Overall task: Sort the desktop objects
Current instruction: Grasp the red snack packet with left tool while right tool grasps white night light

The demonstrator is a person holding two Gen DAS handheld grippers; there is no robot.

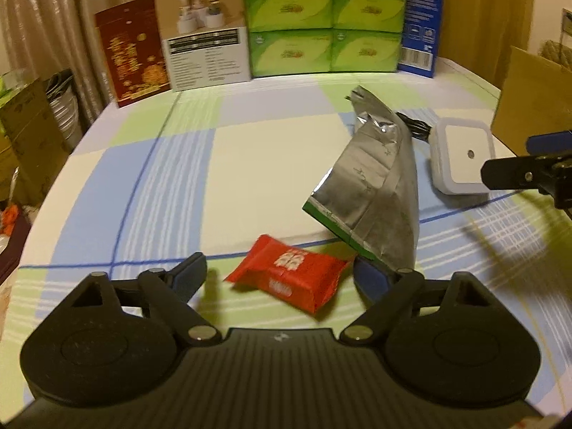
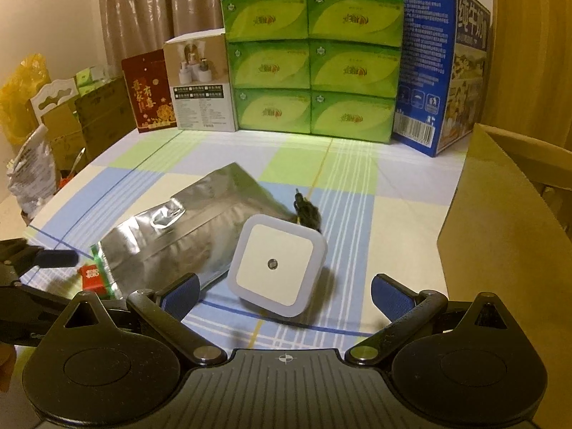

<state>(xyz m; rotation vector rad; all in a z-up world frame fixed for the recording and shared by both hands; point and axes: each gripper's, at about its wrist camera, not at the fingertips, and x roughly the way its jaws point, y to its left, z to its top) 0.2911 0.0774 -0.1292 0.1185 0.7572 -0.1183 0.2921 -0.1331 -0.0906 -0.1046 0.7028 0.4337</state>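
A red candy packet (image 1: 295,280) lies on the checked tablecloth between the spread fingers of my left gripper (image 1: 280,279), which is open and not touching it. Behind it lies a silver foil pouch (image 1: 375,193), with a white square night light (image 1: 461,155) to its right. In the right wrist view my right gripper (image 2: 284,295) is open around the night light (image 2: 279,264), fingers apart from its sides. The foil pouch (image 2: 178,236) lies to its left. A small dark coiled cable (image 2: 307,212) sits behind the light. The red packet (image 2: 91,277) peeks out at far left.
Green tissue packs (image 2: 311,60), a blue carton (image 2: 432,68), a beige product box (image 2: 200,85) and a red envelope (image 2: 148,91) line the table's back edge. An open cardboard box (image 2: 507,228) stands at the right. Boxes and bags (image 2: 35,175) crowd the floor on the left.
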